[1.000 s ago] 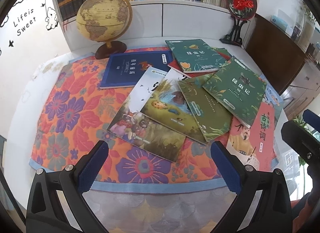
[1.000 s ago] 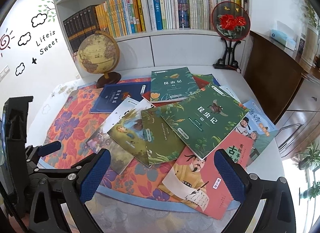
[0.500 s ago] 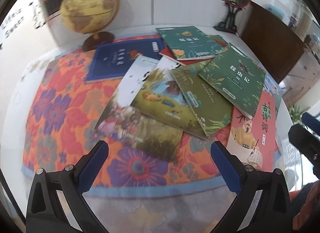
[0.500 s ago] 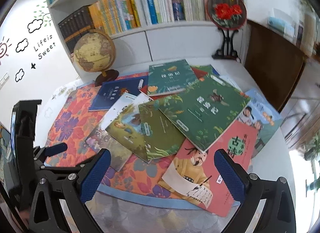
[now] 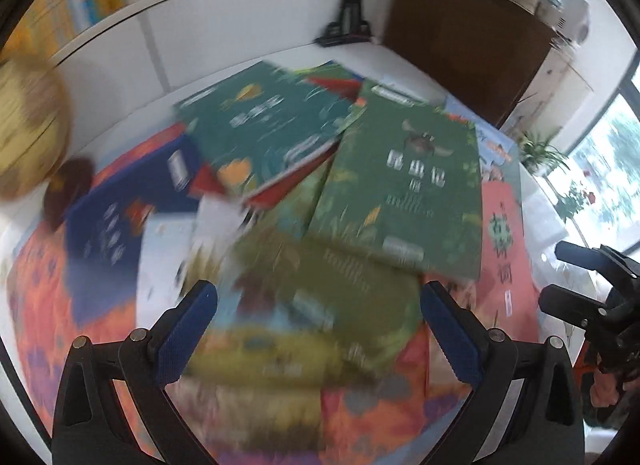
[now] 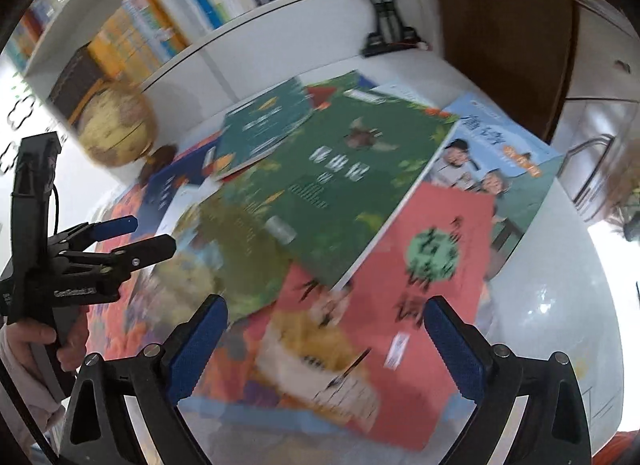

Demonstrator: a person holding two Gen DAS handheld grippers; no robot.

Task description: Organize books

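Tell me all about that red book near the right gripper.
The red book is a thin paperback with a salmon-red cover, a green roundel with dark characters and a painted robed figure. It lies flat, closed, at the table's near edge. A green book overlaps its corner; a blue book lies partly beneath.

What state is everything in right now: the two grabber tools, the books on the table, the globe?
Left gripper: open, empty, above the olive book.
Right gripper: open, empty, above the red book.
Olive book: flat, partly under the green one.
Green book: closed, on top of the pile.
Red book: closed, flat, partly covered.
Globe: upright on its stand.
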